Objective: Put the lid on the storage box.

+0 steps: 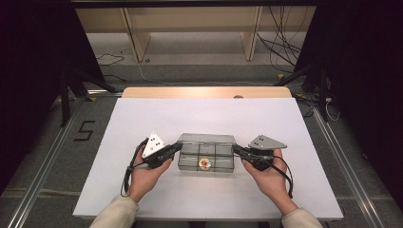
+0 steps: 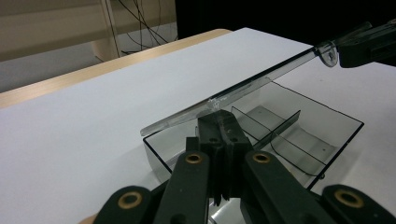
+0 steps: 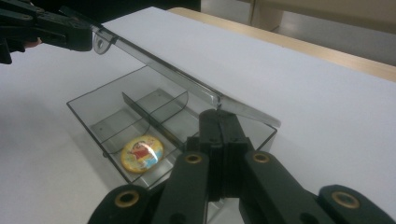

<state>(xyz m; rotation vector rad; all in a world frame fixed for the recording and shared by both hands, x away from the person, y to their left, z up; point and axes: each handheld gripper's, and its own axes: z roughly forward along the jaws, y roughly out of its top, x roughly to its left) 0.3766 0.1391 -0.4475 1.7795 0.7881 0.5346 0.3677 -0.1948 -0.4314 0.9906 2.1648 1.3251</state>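
Lid [image 3: 187, 84] of the box [image 1: 206, 153], mid-tabletop [image 1: 142, 123], runs left-right, half-raised, each end pinched by clenched fingers: left gripper [image 1: 177, 148], right gripper [image 1: 236, 150], equally near

Overall light: the white table [image 1: 204, 199] is evenly and brightly lit from above.
Surroundings: the sides are left in darkness.
Shadows: soft, faint ones are cast.
Glare: a highlight is seen on the round badge [image 3: 142, 153].
Focus: nearest jaws are slightly blurred.

Both grippers' fingers [image 2: 219, 126] pressed together
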